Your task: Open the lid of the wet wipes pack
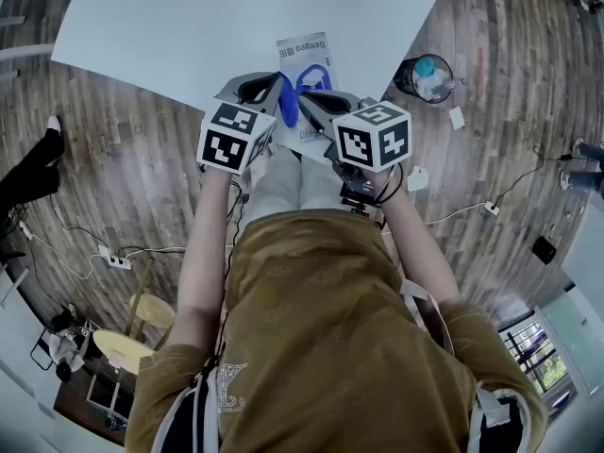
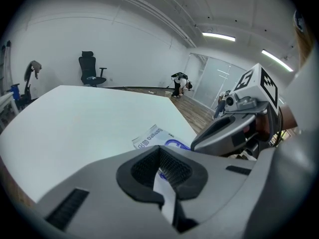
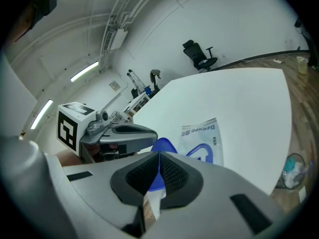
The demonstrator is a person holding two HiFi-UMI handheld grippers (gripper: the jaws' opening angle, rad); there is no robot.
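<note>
Wet wipes pack (image 1: 304, 59) half behind left gripper (image 1: 276, 91); blue lid (image 1: 289, 107) in right gripper (image 1: 308, 98)

White wet wipes pack (image 1: 304, 57) flat on table (image 1: 189, 26), blue lid (image 3: 162, 147) raised (partway)

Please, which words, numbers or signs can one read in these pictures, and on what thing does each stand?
"Deeyeo", on the wet wipes pack; the characters beside it are too small to read.
The marker cubes bear black-and-white square patterns only, no text.
</note>
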